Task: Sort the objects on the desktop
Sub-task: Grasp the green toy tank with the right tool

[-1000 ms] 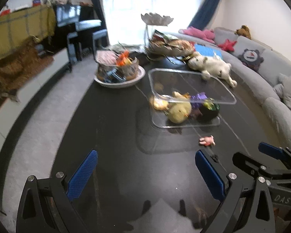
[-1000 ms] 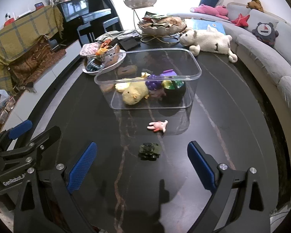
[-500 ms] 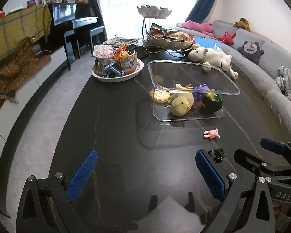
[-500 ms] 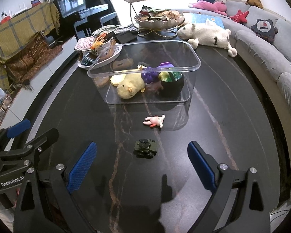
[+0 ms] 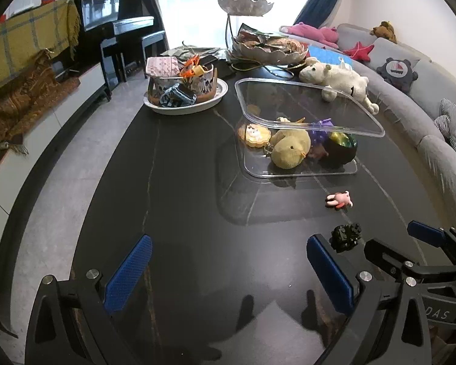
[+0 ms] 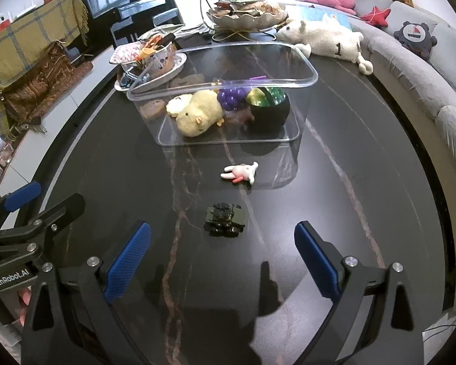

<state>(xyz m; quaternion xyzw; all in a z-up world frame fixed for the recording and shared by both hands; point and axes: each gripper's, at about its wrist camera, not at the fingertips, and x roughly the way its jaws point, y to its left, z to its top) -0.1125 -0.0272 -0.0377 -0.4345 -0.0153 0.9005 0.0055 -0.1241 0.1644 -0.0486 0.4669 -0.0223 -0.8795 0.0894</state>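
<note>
We see a black piano (image 5: 115, 27) by the window | a grey sofa (image 5: 434, 91) bearing a red star cushion (image 5: 360, 51) | a yellow plaid blanket (image 6: 30, 30) over furniture, well apart from our sofa.

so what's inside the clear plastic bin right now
The clear bin holds a yellow plush duck, purple grapes, a black bowl and a cookie-like toy. Items behind these are partly hidden.

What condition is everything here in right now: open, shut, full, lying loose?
Left gripper: open, holding nothing.
Right gripper: open, holding nothing.
Clear bin: lidless, partly filled with toys.
Toy tank: upright, loose on the table.
Pink rabbit figure: lying on its side, outside the bin.
White plush animal: lying flat behind the bin.
</note>
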